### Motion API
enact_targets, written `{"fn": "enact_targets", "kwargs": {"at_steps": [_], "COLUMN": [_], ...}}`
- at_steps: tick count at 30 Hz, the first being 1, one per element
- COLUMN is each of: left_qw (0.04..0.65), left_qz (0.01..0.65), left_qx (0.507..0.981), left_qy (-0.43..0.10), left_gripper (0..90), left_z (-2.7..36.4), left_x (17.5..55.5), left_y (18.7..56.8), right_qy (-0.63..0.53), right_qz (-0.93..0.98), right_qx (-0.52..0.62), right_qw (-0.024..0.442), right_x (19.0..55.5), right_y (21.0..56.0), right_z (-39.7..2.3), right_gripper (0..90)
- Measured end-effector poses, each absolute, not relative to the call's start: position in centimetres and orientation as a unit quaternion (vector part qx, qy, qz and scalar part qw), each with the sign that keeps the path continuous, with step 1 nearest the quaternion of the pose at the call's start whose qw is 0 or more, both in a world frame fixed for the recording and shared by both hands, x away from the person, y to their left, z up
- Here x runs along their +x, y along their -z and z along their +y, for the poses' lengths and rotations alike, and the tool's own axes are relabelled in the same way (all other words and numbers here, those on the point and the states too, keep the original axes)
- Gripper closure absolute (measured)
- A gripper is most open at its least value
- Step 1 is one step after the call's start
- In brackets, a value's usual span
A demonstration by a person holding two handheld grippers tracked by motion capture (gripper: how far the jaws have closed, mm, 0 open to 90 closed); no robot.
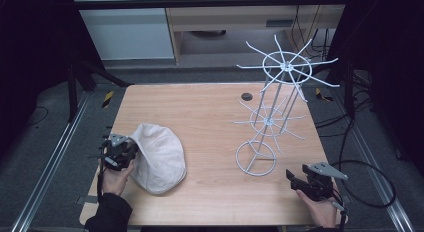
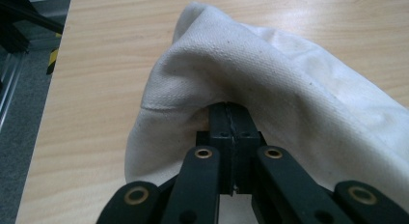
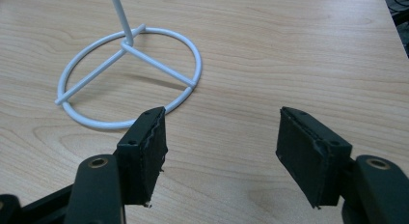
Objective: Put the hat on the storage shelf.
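A cream cloth hat (image 1: 159,158) lies on the front left part of a pale wooden bench (image 1: 210,117), crumpled and partly raised at its left edge. The left gripper (image 1: 131,148), held in the person's left hand (image 1: 116,178), sits at that edge; in the left gripper view its 2 black jaws are closed together on the hat's rim, with the fabric (image 2: 270,84) draped up and over them.

A white wire rack (image 1: 272,117) stands upright on the right half of the bench, well apart from the hat. It has a round base ring (image 3: 130,77), a thin central post and 2 tiers of spokes that fan outward.

The right gripper (image 1: 295,178) rests near the front right corner, just in front of the base ring. Its jaws stand open with nothing between them.

The step in hand looks like picking the hat up by its rim. The next move probably calls for lifting it clear of the bench, carrying it across to the rack and settling it on a spoke, while the right gripper may steady the base.
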State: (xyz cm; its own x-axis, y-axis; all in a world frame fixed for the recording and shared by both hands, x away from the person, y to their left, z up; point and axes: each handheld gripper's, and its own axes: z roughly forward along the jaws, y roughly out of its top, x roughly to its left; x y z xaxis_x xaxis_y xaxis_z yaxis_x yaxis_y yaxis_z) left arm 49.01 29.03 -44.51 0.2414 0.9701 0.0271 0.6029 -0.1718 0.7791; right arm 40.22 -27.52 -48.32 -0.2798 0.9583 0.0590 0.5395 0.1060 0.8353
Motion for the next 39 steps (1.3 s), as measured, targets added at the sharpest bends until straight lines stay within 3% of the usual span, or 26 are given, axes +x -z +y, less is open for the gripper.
{"fn": "enact_targets", "kwargs": {"at_steps": [5,9,18,26,33,39], "left_qw": [0.344,0.366,0.401,0.357,0.331,0.316], "left_qz": [0.561,0.56,0.535,0.55,0.574,0.584], "left_qx": [0.703,0.692,0.692,0.703,0.702,0.706], "left_qy": [-0.27,-0.272,-0.273,-0.274,-0.261,-0.246], "left_gripper": [88.4,82.3,54.9,43.0,45.2,66.5], "left_z": [29.3,30.1,28.5,26.1,26.1,26.1], "left_x": [49.3,47.9,45.1,46.3,47.6,48.7], "left_y": [44.5,43.4,40.0,41.3,43.4,44.2], "right_qy": [-0.399,-0.398,-0.399,-0.398,-0.398,-0.398], "right_qz": [0.692,0.693,0.692,0.693,0.694,0.694], "right_qx": [0.542,0.54,0.542,0.54,0.539,0.541], "right_qw": [0.26,0.264,0.261,0.262,0.262,0.258], "right_x": [40.1,40.2,40.1,40.2,40.2,40.2], "right_y": [48.2,48.2,48.1,48.2,48.2,48.2], "right_z": [-27.5,-27.7,-27.5,-27.6,-27.6,-27.6], "right_gripper": [34.9,34.8,34.6,34.0,33.6,33.5]}}
